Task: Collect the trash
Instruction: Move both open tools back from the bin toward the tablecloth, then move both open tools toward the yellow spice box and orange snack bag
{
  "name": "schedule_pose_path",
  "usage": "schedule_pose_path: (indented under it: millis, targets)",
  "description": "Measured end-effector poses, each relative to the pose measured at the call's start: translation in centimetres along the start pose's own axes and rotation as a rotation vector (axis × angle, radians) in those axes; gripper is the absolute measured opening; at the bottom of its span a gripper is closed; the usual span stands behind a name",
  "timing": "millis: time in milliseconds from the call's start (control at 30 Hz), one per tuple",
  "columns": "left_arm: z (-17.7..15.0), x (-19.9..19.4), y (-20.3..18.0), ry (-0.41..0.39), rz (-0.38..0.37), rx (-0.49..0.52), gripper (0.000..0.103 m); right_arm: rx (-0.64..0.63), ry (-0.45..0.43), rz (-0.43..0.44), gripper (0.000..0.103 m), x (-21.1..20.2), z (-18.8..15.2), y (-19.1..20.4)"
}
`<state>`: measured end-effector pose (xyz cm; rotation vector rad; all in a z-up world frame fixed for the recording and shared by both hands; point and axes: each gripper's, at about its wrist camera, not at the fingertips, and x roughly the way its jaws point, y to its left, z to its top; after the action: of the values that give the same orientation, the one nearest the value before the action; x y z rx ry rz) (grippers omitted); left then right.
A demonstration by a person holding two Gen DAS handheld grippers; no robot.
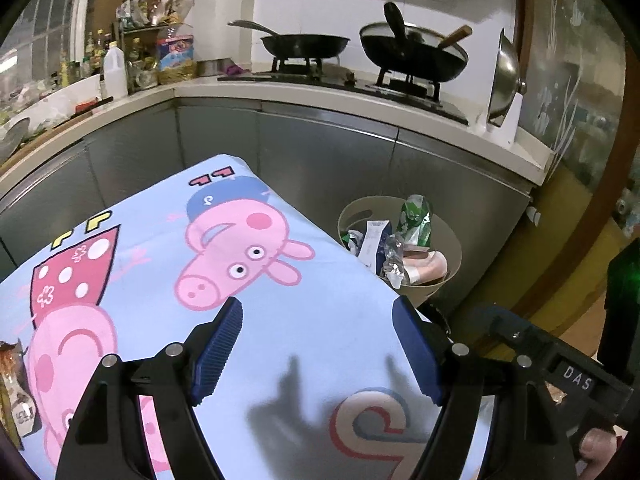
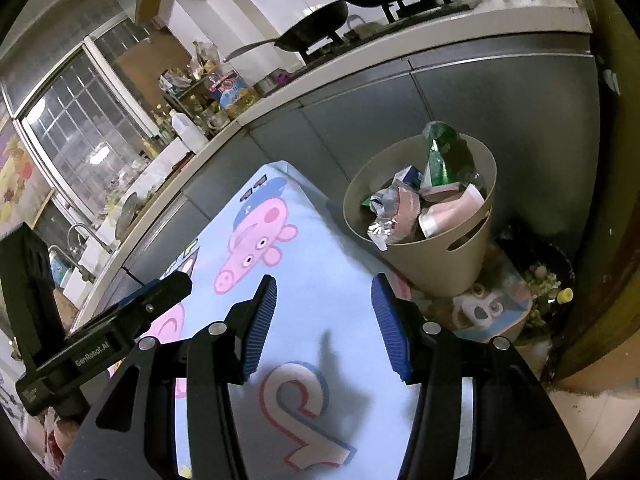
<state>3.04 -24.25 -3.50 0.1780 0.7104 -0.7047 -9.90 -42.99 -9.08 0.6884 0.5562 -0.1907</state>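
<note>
Cartoon-print tablecloth (image 1: 168,240), largely cleared, with the beige trash bin (image 2: 440,256) just beyond its far corner already heaped with wrappers and a green bottle (image 2: 444,152); left gripper (image 1: 316,344) and right gripper (image 2: 324,320) hover above, fingers apart and empty, so the next move is judged a reach for the remaining snack wrapper (image 1: 16,392) at the cloth's left edge.

We note the cloth (image 1: 280,280) covers the table in front of both cameras. The bin (image 2: 432,264) stands off the cloth's right edge, on a mat (image 2: 492,304). In the bin: bottle (image 2: 444,152) upright at the back, cup (image 2: 452,210) lying in front of it, foil (image 2: 380,230) at the near left rim. Behind runs the counter (image 1: 360,98), two woks (image 1: 304,44) on it. A wrapper (image 1: 16,392) lies at the cloth's left edge.
</note>
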Motion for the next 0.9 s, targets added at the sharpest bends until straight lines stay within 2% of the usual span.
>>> schedule_pose_path:
  millis: [467,900]
  targets:
    - [-1.4,-3.1,2.9,-0.058,0.023,-0.048,0.078,0.028,-0.022,0.01,0.052,-1.1,-1.4,3.1]
    - [-2.4,-4.2,5.3,-0.074,0.046,-0.09,0.078,0.027,-0.034,0.012,0.052,-1.4,-1.5,4.5]
